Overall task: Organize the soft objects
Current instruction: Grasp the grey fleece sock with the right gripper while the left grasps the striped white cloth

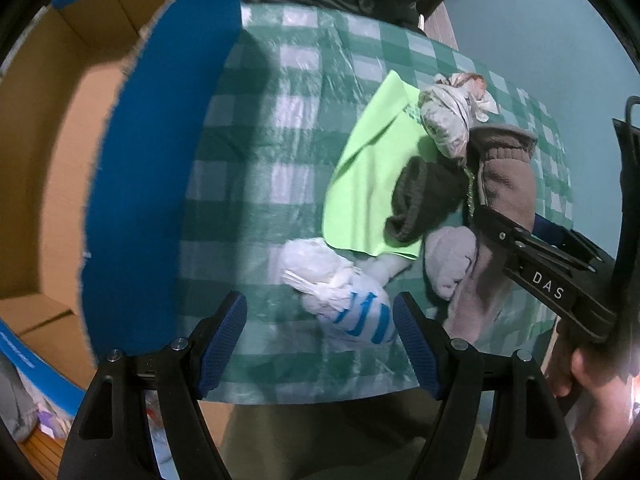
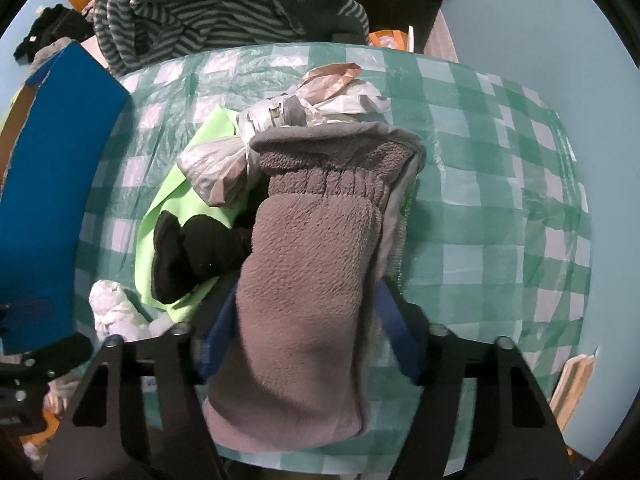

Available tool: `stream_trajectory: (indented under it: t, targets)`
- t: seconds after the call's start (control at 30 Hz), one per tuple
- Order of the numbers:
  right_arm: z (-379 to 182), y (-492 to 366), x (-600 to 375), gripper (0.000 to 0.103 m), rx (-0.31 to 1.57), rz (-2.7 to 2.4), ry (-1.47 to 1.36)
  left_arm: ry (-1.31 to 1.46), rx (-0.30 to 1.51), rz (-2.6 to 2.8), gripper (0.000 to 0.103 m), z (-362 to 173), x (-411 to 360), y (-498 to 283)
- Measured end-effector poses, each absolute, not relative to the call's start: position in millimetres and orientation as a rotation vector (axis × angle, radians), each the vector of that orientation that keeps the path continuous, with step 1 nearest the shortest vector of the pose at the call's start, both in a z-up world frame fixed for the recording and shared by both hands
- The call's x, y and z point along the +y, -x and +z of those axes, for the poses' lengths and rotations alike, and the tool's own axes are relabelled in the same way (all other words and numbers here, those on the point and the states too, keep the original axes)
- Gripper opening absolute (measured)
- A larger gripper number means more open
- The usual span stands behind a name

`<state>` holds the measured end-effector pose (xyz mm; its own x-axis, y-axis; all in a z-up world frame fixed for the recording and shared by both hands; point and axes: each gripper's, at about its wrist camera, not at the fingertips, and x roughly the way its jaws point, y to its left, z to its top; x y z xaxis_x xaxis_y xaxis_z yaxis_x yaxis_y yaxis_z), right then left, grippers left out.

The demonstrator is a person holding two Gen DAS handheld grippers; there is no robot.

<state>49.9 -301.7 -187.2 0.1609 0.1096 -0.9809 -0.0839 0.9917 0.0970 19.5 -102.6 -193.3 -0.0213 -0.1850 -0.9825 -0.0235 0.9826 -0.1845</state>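
Item: grey-brown fleece mitten (image 2: 308, 264), atop the soft pile at bench (image 2: 500, 200) centre — light, limp, compressible. Right gripper (image 2: 304, 340) fingers pinch its mid-body; left gripper (image 1: 320, 340) fingers spread over a white-and-blue plastic bag (image 1: 352, 312) at 6 o'clock.

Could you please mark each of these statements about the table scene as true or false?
1. The right gripper has the grey fleece mitten between its fingers. True.
2. The left gripper is clamped on the green cloth. False: its jaws stand open above the white and blue plastic bag, holding nothing.
3. The tablecloth is plain red. False: it is green and white checked.
4. A dark sock lies on the green cloth. True.
5. The cardboard box stands to the right of the pile. False: in the left wrist view it is on the left.
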Motion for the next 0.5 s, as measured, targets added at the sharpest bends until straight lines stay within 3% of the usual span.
stream_trajectory:
  t: [0.27, 0.43, 0.5]
  targets:
    - [-179.1, -44.1, -315.3, 0.026, 1.392, 0.162, -0.059, 0.170, 1.628, -0.128, 0.077, -211.1, -118.5, -17.4]
    - [-172.7, -38.2, -321.4, 0.025, 1.379, 0.185, -0.084, 0.178, 1.643, -0.119, 0.077, -224.3, -123.4, -17.7]
    - [-170.5, -36.3, -323.0, 0.024, 1.375, 0.194, -0.097, 0.193, 1.634, -0.121, 0.065, -225.2, -122.4, -17.2]
